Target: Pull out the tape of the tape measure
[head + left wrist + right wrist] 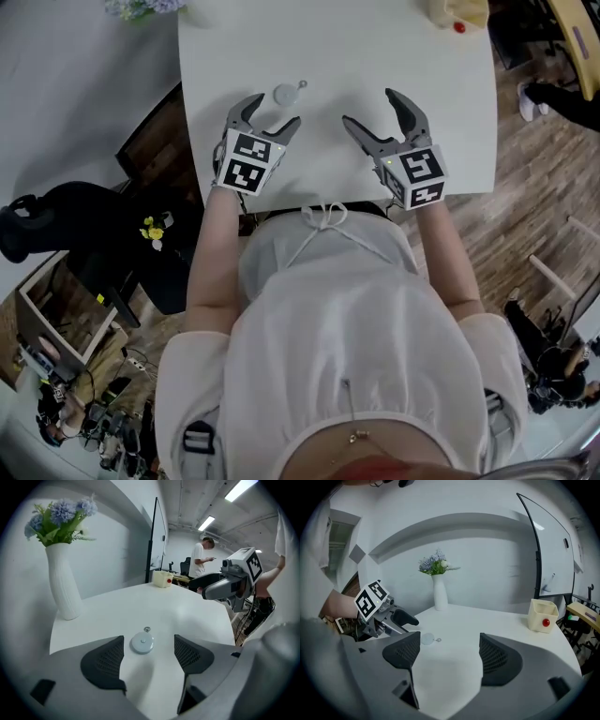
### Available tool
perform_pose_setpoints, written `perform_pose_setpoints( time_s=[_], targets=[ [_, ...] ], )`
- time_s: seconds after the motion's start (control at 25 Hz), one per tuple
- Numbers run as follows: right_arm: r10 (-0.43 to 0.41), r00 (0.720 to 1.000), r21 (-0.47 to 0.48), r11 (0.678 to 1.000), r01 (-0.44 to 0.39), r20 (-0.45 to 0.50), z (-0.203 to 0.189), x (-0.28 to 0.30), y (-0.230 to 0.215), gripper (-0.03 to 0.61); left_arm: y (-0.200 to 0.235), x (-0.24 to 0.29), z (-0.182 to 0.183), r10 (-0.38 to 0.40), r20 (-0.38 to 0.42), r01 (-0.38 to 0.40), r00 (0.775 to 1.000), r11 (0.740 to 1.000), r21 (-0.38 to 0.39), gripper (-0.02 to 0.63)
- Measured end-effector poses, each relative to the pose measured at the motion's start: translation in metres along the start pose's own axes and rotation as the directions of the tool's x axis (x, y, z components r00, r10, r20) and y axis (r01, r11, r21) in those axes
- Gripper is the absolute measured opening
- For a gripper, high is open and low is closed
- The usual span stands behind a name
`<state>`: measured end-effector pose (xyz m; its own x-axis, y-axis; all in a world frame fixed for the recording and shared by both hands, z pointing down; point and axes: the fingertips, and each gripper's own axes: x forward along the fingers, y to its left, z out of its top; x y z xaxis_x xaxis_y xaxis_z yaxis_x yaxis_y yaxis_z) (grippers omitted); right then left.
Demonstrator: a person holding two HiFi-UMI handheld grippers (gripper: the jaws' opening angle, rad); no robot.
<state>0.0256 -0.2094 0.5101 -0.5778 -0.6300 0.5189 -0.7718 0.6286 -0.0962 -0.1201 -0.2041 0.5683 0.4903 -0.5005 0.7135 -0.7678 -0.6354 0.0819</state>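
A white table (337,47) stood in a bright office-like room with a wood floor. A white vase (63,583) of blue flowers sat at one far corner and a cream box (543,616) with a red knob at the other. The tape measure (286,93), a small round pale disc, lay flat on the bare top. It was just ahead of the left tongs (275,111), roughly in line with the gap between their jaws but not between them. Its small metal pull ring (147,629) pointed away from the person and slightly to the right. The left tongs were spread wide with nothing in them. The right tongs (369,107), off to the right of the disc, were likewise spread and empty.

The disc looked light, hard-shelled and smooth, so it would likely skate on the slick top if nudged. A pinch across its rim by one pair of tongs seemed the sound hold, with the other pair taking the ring. The ring was thin and small, a fiddly target, and the tape behind it was probably a soft spring-return ribbon that would tug back.

No brand or print could be read on the case. The only marks in view were the black-and-white square patterns on the cubes of the tongs.
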Motion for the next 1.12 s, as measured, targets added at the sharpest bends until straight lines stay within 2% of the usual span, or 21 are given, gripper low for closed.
perform_pose_setpoints(
  time_s=[0.16,0.28,0.36,0.56,0.76,0.92,1.12],
  targets=[
    [-0.007,1.0,0.0,1.0,0.007,-0.028,-0.008,0.012,-0.003,0.394,0.003,0.027,-0.004,-0.052,-0.095,0.057,0.994,0.997,0.051,0.333],
    [-0.01,0.999,0.007,1.0,0.011,-0.034,-0.009,0.015,-0.004,0.394,0.001,0.041,-0.01,-0.091,-0.182,0.106,0.979,0.991,0.077,0.333],
    [-0.016,0.999,0.011,1.0,0.016,-0.04,-0.01,0.017,-0.006,0.393,0.001,0.049,-0.012,-0.101,-0.212,0.121,0.972,0.989,0.082,0.333],
    [-0.016,0.999,0.023,1.0,0.018,-0.052,-0.012,0.023,-0.005,0.393,0.009,0.062,-0.01,-0.095,-0.199,0.105,0.975,0.994,0.042,0.333],
    [-0.013,0.998,0.017,1.0,0.014,-0.054,-0.012,0.024,-0.005,0.391,0.01,0.063,-0.012,-0.043,-0.24,0.072,0.97,0.991,0.116,0.308],
    [-0.018,0.998,0.012,1.0,0.019,-0.066,-0.014,0.017,-0.008,0.39,0.0,0.062,-0.009,-0.033,-0.253,0.072,0.967,0.986,0.148,0.232],
    [-0.015,0.997,0.002,1.0,0.015,-0.078,-0.015,0.006,-0.012,0.387,-0.005,0.061,-0.007,-0.027,-0.261,0.067,0.965,0.987,0.147,0.229]
  ],
)
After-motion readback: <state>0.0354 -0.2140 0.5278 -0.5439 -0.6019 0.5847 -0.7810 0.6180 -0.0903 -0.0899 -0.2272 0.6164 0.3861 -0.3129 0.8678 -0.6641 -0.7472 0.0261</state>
